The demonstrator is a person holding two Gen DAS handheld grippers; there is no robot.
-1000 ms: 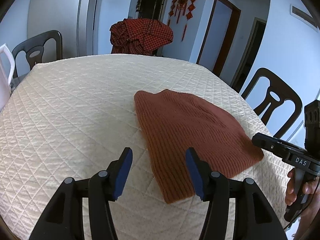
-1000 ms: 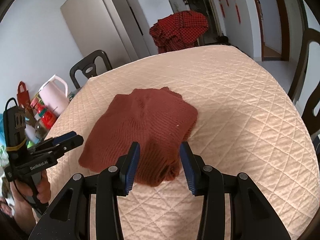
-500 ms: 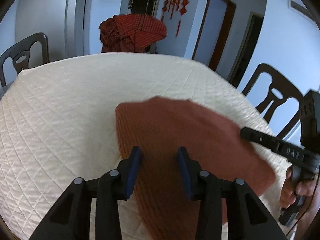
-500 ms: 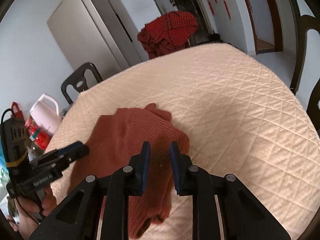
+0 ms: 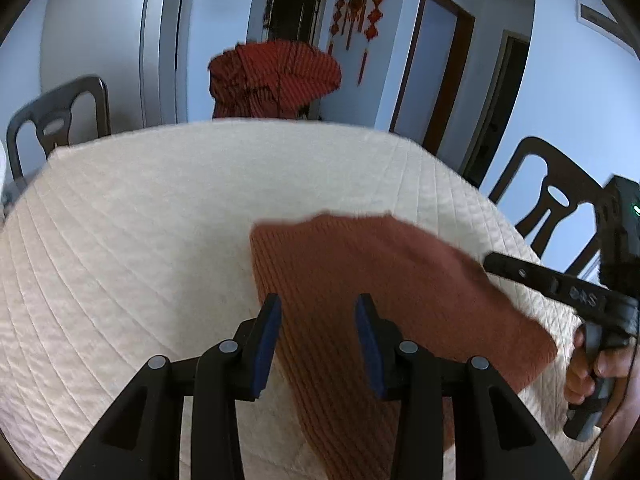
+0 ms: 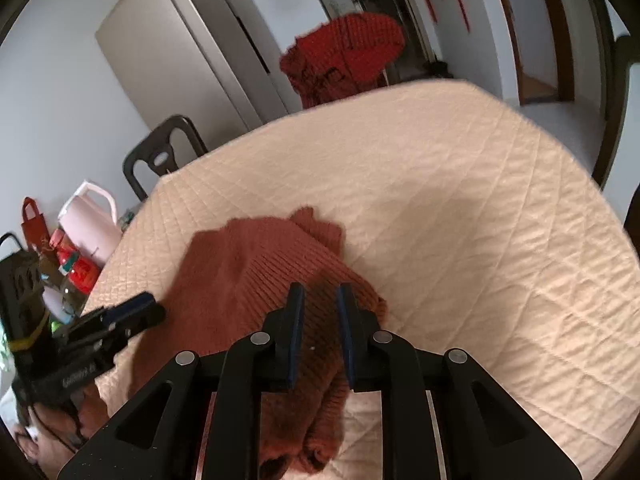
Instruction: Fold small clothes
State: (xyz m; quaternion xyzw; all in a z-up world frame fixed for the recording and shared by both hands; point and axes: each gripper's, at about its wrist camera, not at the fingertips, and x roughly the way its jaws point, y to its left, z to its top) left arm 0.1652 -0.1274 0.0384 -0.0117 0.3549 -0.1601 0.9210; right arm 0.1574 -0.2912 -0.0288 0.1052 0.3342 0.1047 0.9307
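Observation:
A folded rust-brown knit garment lies on the cream quilted table. My left gripper hovers over its near left edge with the jaws partly open and the cloth showing between them; whether the pads touch it I cannot tell. In the right wrist view the garment lies under my right gripper, whose jaws are narrowed to a small gap over its thick near right end. The right gripper also shows in the left wrist view, and the left gripper shows in the right wrist view.
Dark chairs stand at the table's left and right. A red checked cloth hangs over a far chair. A pink kettle and bottles stand off the table's left side. A tall cabinet stands behind.
Both grippers came forward over the garment and narrowed their jaws, the right one more. The garment's near end now hangs lower in both views.

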